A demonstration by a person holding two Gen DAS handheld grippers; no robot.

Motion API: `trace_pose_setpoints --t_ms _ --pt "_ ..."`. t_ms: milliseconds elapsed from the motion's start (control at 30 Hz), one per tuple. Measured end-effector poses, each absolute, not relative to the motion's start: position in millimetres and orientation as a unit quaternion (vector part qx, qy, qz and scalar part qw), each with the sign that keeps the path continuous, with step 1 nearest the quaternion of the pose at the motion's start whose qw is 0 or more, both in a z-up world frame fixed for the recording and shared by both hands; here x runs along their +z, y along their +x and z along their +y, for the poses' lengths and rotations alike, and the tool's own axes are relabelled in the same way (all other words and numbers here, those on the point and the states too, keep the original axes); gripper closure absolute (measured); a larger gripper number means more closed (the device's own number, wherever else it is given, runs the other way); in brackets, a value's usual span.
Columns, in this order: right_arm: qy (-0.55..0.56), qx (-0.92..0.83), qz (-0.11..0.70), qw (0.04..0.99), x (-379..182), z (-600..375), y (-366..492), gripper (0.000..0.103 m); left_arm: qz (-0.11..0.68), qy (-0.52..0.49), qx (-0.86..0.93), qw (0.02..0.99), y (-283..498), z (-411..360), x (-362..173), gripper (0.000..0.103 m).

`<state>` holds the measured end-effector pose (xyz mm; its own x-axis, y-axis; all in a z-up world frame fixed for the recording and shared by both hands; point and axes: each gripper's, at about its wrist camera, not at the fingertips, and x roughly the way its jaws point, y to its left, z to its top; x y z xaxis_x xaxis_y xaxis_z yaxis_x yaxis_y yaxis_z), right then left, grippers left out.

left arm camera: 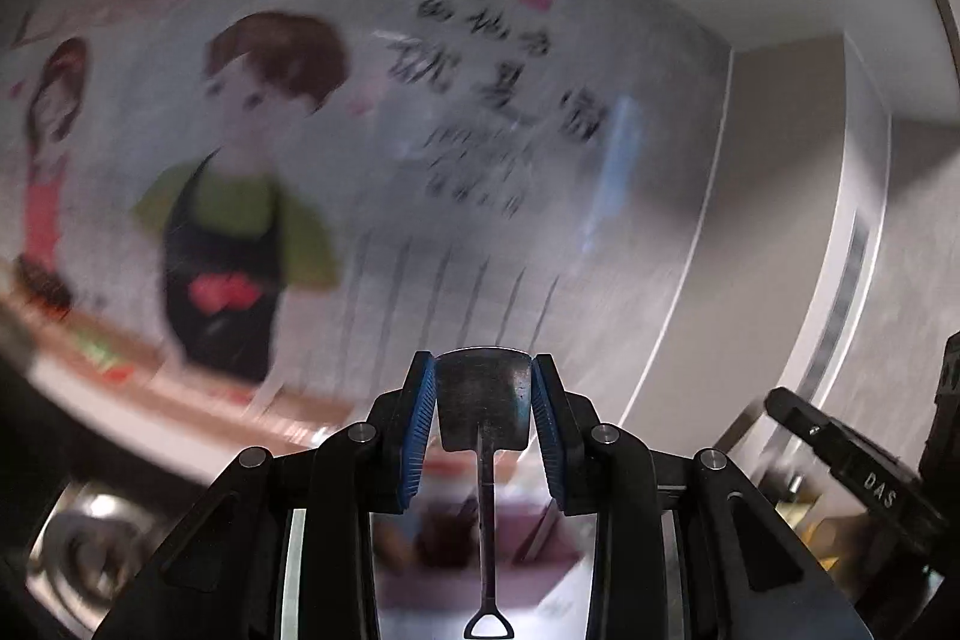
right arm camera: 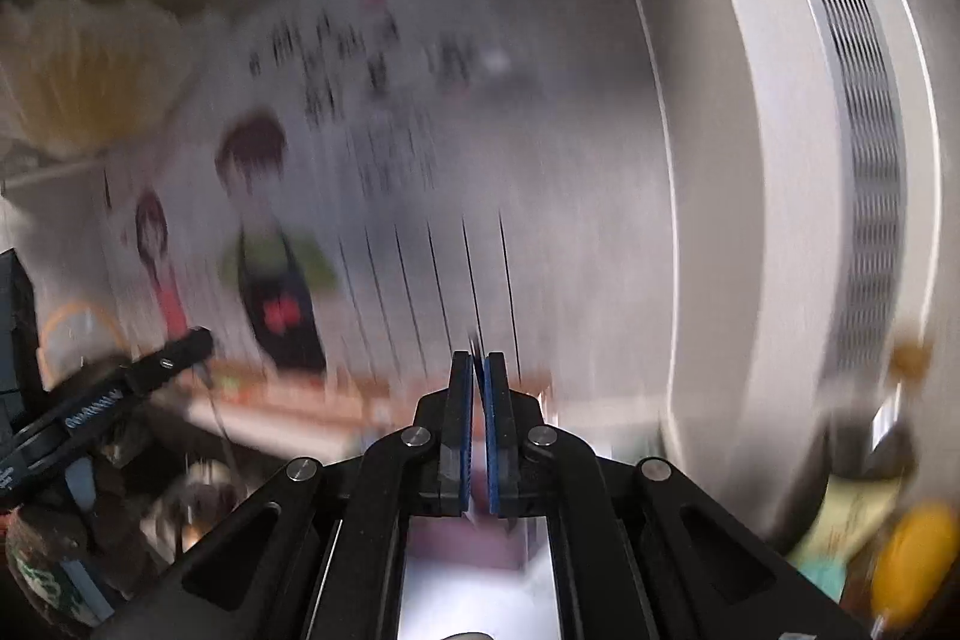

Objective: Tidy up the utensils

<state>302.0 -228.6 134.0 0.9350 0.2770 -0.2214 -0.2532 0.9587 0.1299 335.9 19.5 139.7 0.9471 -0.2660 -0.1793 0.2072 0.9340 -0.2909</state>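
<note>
backdrop: blurred white wall poster with cartoon cooks [left arm camera: 252, 172] at 11 o'clock.
left gripper [left arm camera: 483, 388]: blue pads clamp the small metal shovel-shaped spoon [left arm camera: 483, 394] by its bowl, handle hanging toward 6 o'clock.
right gripper [right arm camera: 478, 376]: closed, apparently holding nothing.
advice: keep clamp firm, carry level.

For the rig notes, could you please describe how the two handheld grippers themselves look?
Both are black linkage frames with silver pivot pins. The left gripper and right gripper each carry two fingers lined with ribbed blue pads. White lettering marks the side of each gripper's finger, seen from the other camera. No cables or sleeves show.
</note>
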Motion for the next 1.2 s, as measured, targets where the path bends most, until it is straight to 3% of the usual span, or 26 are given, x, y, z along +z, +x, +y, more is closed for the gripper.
trace_pose_setpoints --t_ms 167,400,500,600,800,933,1200 --pt "0.033 0.156 0.116 0.980 161.4 -211.3 343.2 0.100 0.091 -0.150 -0.130 0.976 393.5 20.5 131.6 0.070" --pt "-0.001 0.137 0.161 0.977 133.9 -200.4 379.2 0.100 0.144 -0.181 -0.131 0.964 433.8 26.0 84.7 0.070" --pt "0.000 0.152 0.231 0.961 104.0 -214.8 393.2 0.097 0.157 -0.187 -0.142 0.959 432.6 32.1 77.3 0.070" --pt "-0.002 0.148 0.308 0.940 58.9 -228.5 403.8 0.084 0.168 -0.191 -0.142 0.957 424.6 37.3 76.8 0.070" --pt "0.067 0.086 0.436 0.893 -44.5 -266.9 419.8 0.083 0.150 -0.167 -0.124 0.967 394.9 42.9 91.9 0.070" --pt "0.123 0.050 0.463 0.876 -88.2 -278.4 432.2 0.081 0.151 -0.152 -0.116 0.970 386.6 44.5 100.3 0.070" --pt "0.117 0.042 0.478 0.870 -118.2 -261.3 447.6 0.075 0.163 -0.153 -0.097 0.970 368.3 60.9 102.6 0.070"
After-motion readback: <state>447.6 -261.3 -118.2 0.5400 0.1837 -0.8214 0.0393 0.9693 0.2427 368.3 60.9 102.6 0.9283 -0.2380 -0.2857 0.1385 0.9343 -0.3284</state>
